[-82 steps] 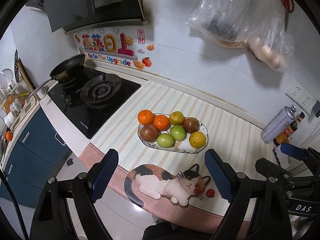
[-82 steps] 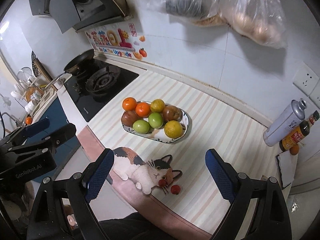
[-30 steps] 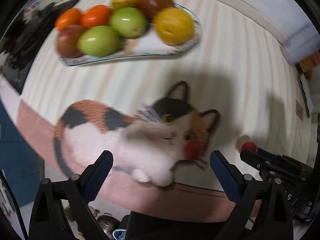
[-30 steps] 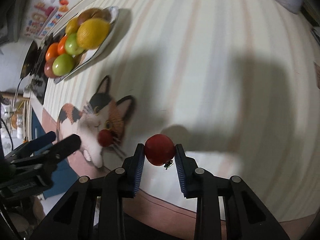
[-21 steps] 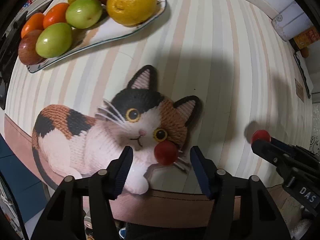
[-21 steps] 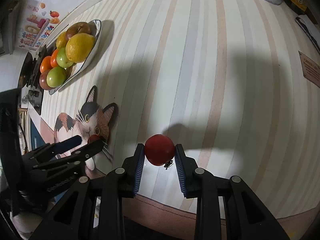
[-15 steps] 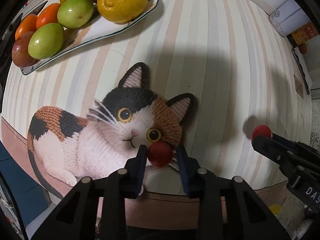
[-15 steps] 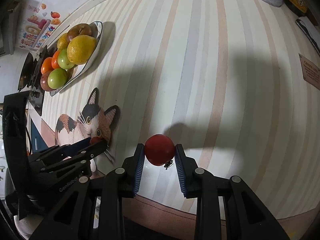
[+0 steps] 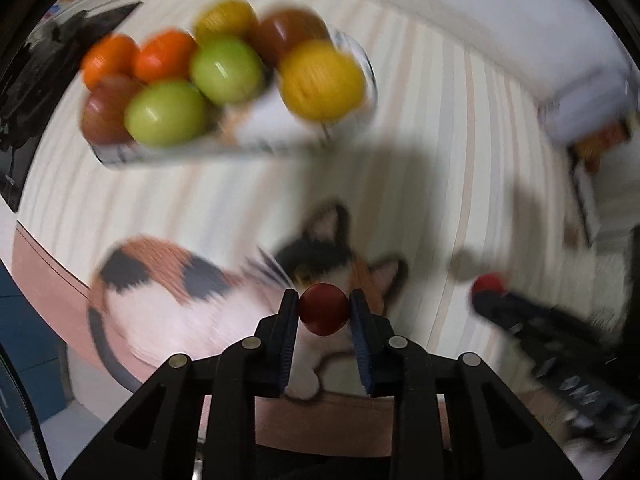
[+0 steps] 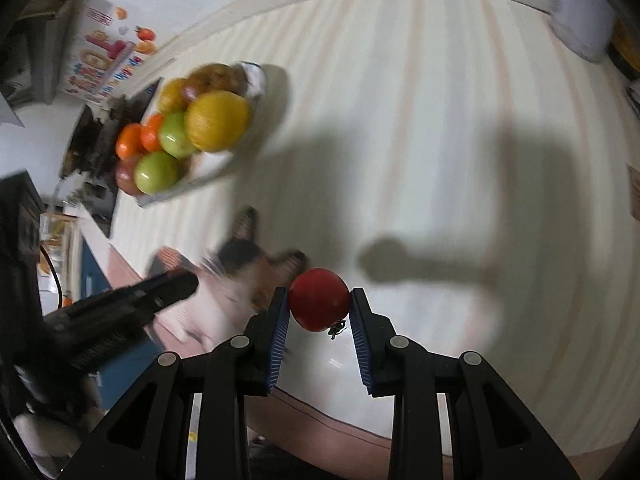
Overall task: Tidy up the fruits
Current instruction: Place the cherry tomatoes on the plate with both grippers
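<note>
Fruit plate [image 9: 240, 148] motion-blurred; cat mat [image 10: 224, 280] smeared, partly behind left tool [image 10: 132, 300].

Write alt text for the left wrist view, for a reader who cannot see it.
The left tool is shut on a small red tomato above a cat-shaped mat on a striped counter. Beyond, blurred by motion, a plate holds orange, green, yellow and brownish fruits. At right, the right tool holds another red tomato.

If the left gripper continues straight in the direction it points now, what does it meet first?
Probably the cat-shaped mat just ahead of the left gripper, which is shut on a small red fruit; the fruit plate lies farther on. Blur makes depth uncertain.
</note>
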`<action>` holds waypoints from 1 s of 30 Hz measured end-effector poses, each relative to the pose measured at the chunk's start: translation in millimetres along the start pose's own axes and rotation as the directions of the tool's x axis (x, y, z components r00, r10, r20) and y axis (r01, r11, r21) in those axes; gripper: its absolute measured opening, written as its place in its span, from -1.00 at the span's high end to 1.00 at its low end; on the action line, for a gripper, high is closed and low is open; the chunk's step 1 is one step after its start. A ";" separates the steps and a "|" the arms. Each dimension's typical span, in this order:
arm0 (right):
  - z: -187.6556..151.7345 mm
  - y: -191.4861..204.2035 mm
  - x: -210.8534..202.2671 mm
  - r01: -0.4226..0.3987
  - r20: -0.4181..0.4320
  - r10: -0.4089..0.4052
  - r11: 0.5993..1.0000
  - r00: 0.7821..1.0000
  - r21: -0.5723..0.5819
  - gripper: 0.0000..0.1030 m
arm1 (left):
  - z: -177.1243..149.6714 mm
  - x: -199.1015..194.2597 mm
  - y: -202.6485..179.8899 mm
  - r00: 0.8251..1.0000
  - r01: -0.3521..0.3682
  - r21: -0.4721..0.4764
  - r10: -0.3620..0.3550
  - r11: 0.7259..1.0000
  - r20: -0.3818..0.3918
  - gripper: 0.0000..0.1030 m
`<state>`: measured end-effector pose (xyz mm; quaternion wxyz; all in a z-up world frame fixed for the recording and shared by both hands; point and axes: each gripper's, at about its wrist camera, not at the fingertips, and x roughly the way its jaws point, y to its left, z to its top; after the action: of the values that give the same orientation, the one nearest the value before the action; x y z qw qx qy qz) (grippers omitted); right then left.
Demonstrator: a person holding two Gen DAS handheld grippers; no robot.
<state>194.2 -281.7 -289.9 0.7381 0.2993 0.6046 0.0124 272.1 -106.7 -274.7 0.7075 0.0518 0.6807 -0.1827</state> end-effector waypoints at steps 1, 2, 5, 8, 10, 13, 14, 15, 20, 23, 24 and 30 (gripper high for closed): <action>7.8 9.3 4.2 -0.043 0.011 0.043 0.999 0.999 0.004 0.36 | 12.3 -10.4 8.4 1.000 0.013 -0.017 -0.012 1.000 0.018 0.55; 13.1 16.1 7.7 -0.073 0.019 0.072 0.997 0.997 0.007 0.36 | 19.6 -16.2 14.2 0.999 0.019 -0.031 -0.018 0.999 0.030 0.55; 31.9 42.2 26.5 -0.150 0.027 0.150 0.989 0.988 -0.002 0.36 | 53.6 -29.9 37.9 0.998 0.035 -0.077 -0.031 0.996 0.059 0.55; 48.1 65.1 45.9 -0.182 0.028 0.182 0.983 0.983 -0.026 0.36 | 81.2 -29.3 51.6 0.998 0.041 -0.103 -0.036 0.994 0.048 0.55; 57.4 76.0 56.3 -0.179 0.028 0.180 0.983 0.983 -0.045 0.36 | 92.8 -24.9 58.7 0.999 0.045 -0.119 -0.042 0.992 0.030 0.55; 68.8 84.3 70.9 -0.175 0.020 0.176 0.984 0.984 -0.040 0.36 | 111.8 -18.0 64.1 0.999 0.043 -0.135 -0.044 0.990 -0.003 0.55; 72.0 85.9 74.4 -0.172 0.021 0.172 0.984 0.985 -0.036 0.36 | 118.7 -10.2 61.8 0.999 0.043 -0.138 -0.045 0.990 -0.016 0.55; 74.3 87.8 77.4 -0.166 0.018 0.167 0.985 0.986 -0.039 0.35 | 119.0 -5.9 62.6 0.998 0.045 -0.138 -0.049 0.989 -0.025 0.55; 79.2 88.2 86.8 -0.137 -0.006 0.137 0.990 0.991 -0.031 0.16 | 123.9 7.2 60.1 0.998 0.031 -0.124 -0.039 0.992 -0.058 0.53; 81.0 88.8 81.4 -0.120 0.004 0.121 0.992 0.993 -0.029 -0.38 | 122.8 5.8 60.3 0.998 0.017 -0.124 -0.024 0.992 -0.052 0.45; 80.6 87.5 78.4 -0.117 0.004 0.117 0.993 0.993 -0.028 -0.44 | 122.1 3.5 60.7 0.999 0.015 -0.124 -0.021 0.992 -0.046 0.41; 77.4 80.0 54.2 -0.016 0.023 0.017 0.999 1.000 -0.047 -0.72 | 112.6 -17.7 72.3 0.999 -0.036 -0.131 0.038 0.991 0.015 -0.30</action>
<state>305.8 -228.5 -294.3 0.7518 0.2868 0.5930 0.0291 402.2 -72.5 -262.4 0.7187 0.0161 0.6838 -0.1250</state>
